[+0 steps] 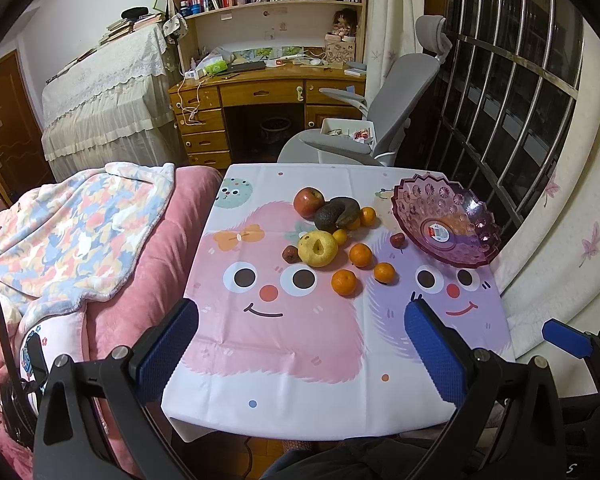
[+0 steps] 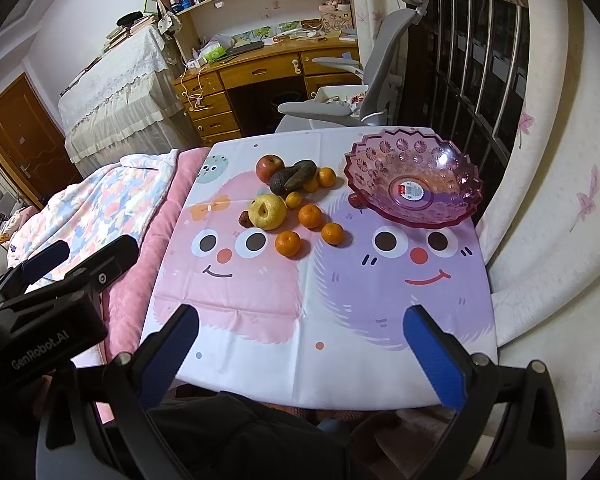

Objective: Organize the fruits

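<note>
Fruit heap and bowl (image 2: 414, 178) on a cartoon tablecloth (image 1: 292, 344).
Both grippers, left (image 1: 300, 344) and right (image 2: 300, 344), hover spread wide, empty; bed (image 1: 112, 240) beside, desk (image 1: 260, 92) behind.

Beyond the right gripper (image 2: 300, 344), a glossy, translucent purple plastic bowl (image 2: 414, 178) sits on the table's smooth matt printed cloth (image 2: 340, 300); the gripper's blue pads (image 2: 436, 360) look rough-textured.

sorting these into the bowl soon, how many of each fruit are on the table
red apple: 1
yellow pear: 1
avocados: 2
oranges: 6, one partly hidden behind the avocados
small dark red fruits: 2
Total: 12, none yet in the purple bowl
</note>
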`<state>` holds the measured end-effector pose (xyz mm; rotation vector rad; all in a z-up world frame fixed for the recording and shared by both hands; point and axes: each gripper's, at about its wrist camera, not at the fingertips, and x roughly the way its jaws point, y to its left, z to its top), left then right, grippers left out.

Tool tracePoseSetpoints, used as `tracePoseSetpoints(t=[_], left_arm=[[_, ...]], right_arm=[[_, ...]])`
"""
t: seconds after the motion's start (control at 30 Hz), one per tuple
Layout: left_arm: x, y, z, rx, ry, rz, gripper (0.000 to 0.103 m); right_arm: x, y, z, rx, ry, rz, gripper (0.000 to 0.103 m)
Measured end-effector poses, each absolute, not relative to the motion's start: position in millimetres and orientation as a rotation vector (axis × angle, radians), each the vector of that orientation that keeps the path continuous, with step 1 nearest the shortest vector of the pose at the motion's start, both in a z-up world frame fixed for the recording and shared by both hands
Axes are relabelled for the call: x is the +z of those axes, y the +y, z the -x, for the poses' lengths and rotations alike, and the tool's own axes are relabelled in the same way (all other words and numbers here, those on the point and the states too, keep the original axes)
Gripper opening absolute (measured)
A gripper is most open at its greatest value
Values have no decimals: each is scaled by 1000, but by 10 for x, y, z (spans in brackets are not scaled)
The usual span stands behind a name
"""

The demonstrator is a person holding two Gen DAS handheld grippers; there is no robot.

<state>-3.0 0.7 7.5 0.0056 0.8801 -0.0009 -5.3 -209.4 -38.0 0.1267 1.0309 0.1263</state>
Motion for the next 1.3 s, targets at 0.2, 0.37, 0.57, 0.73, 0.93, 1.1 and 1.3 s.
tracePoseSetpoints(t=[0.2,0.37,0.57,0.73,0.93,1.1,1.3], left_arm=[[145,67,-53,-3,882,3,102],[142,137,-119,-3,883,10,102],[74,307,-231,-5,892,16,102],[-18,429,-168,-8,914,28,102],[-124,678,-104,-2,950,56,102],[-219,821,-28,-25,973,68,102],[-323,957,10,-60,1011,80,102]], right_arm=[[-379,-2070,53,126,1030,-126,103],[-374,-2041,51,126,1028,-127,103],[-391,-2055,39,128,1029,-126,103],[-416,-1838,-33,116,1045,-121,103],[-441,-1617,33,100,1062,-103,103],[-424,-1418,154,90,1032,-78,103],[-440,-1215,275,81,1001,-30,102]])
